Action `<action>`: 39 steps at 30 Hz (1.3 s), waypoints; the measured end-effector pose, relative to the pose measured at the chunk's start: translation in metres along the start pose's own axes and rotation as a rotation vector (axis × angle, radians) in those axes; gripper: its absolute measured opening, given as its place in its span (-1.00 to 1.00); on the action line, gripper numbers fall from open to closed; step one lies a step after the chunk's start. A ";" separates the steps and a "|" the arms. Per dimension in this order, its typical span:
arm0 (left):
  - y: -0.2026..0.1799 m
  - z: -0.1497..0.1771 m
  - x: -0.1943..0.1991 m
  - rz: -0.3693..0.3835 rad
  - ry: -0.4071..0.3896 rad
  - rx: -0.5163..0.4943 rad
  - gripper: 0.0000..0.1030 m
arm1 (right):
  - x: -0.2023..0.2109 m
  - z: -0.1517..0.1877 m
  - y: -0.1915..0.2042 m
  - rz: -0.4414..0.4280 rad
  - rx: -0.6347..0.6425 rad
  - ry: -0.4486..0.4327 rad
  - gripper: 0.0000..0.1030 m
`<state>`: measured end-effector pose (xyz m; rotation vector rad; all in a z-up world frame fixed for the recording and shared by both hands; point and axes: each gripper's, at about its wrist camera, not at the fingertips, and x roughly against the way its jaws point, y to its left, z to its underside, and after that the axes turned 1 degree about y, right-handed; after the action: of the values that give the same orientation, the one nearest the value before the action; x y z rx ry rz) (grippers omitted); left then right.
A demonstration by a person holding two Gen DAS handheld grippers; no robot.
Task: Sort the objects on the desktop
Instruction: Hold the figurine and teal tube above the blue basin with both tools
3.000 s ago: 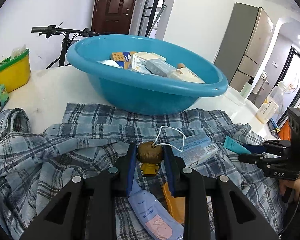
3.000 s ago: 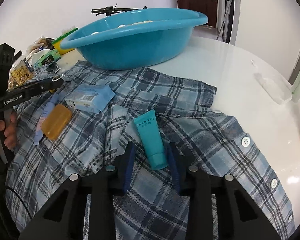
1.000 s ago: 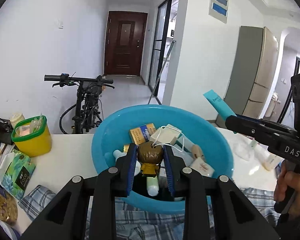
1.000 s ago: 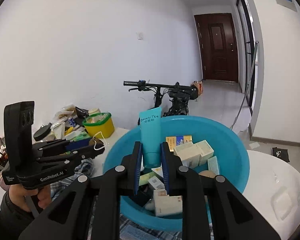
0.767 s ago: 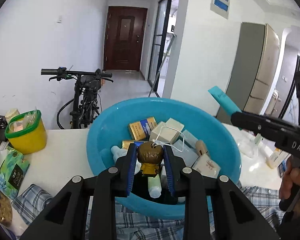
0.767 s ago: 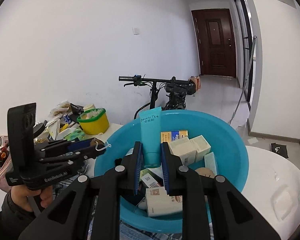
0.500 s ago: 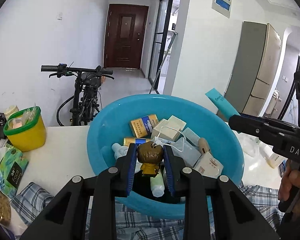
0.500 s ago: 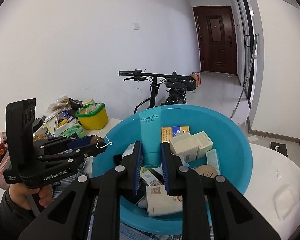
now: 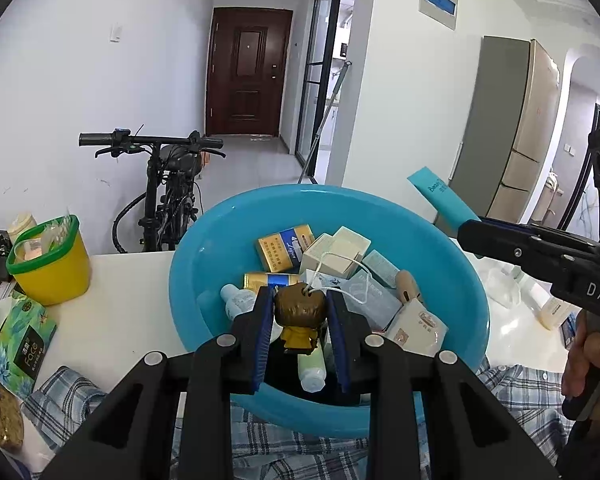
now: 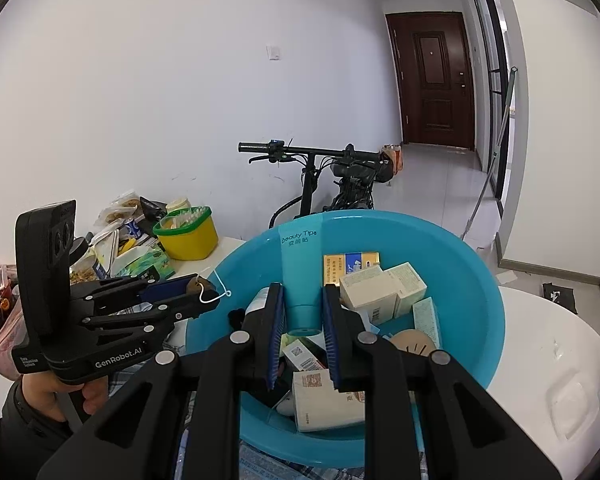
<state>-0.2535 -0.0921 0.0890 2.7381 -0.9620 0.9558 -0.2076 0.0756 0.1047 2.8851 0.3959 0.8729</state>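
In the left wrist view the left gripper (image 9: pixel 300 320) sits low in the middle of the frame, its blue pads clamped on the brown head of a small figurine (image 9: pixel 300 314) in a yellow outfit, whose white loop of cord trails up and to the right. The figurine hangs over the near part of the blue plastic basin (image 9: pixel 204 248), which fills the centre of the frame and rests on the white bench (image 9: pixel 112 300). The basin holds a gold-and-blue carton (image 9: pixel 286 246), cream boxes (image 9: pixel 336 250) and a pale green bottle (image 9: pixel 312 366) directly below the gripper. A blue plaid shirt (image 9: pixel 516 396) lies on the bench under the near rim. At the left edge stand a yellow tub with a green rim (image 9: pixel 50 268) and a green tissue pack (image 9: pixel 20 344). In the right wrist view the right gripper (image 10: pixel 302 330) is closed on the cap end of a teal cosmetic tube (image 10: pixel 300 268), which stands upright between the pads above the basin's contents, at centre frame. The left gripper shows at the left of this view, gripped by a hand (image 10: pixel 64 394). A bicycle (image 10: pixel 340 176) stands behind the bench against the white wall.
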 end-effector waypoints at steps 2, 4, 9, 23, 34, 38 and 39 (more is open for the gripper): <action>0.000 0.000 0.000 0.002 -0.001 0.002 -0.45 | -0.001 0.000 0.000 -0.002 0.001 0.004 -0.66; -0.001 0.001 -0.001 -0.001 -0.001 0.001 -0.45 | -0.002 0.001 0.000 -0.002 0.001 0.004 -0.66; 0.000 0.002 -0.002 0.000 0.000 0.003 -0.45 | -0.002 0.002 -0.003 -0.001 -0.003 0.007 -0.66; 0.000 0.003 -0.004 0.000 -0.001 0.005 -0.45 | -0.003 0.003 -0.004 -0.006 -0.005 0.015 -0.66; 0.005 0.004 -0.008 0.002 -0.003 0.007 -0.45 | -0.007 0.004 -0.003 -0.004 -0.006 0.028 -0.66; 0.006 0.004 -0.010 0.006 0.000 0.009 -0.44 | -0.008 0.005 -0.005 -0.001 -0.009 0.033 -0.66; 0.006 0.004 -0.011 0.006 0.000 0.009 -0.45 | -0.009 0.005 -0.005 0.000 -0.010 0.034 -0.66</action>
<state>-0.2609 -0.0921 0.0787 2.7445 -0.9687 0.9632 -0.2128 0.0777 0.0952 2.8652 0.3933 0.9220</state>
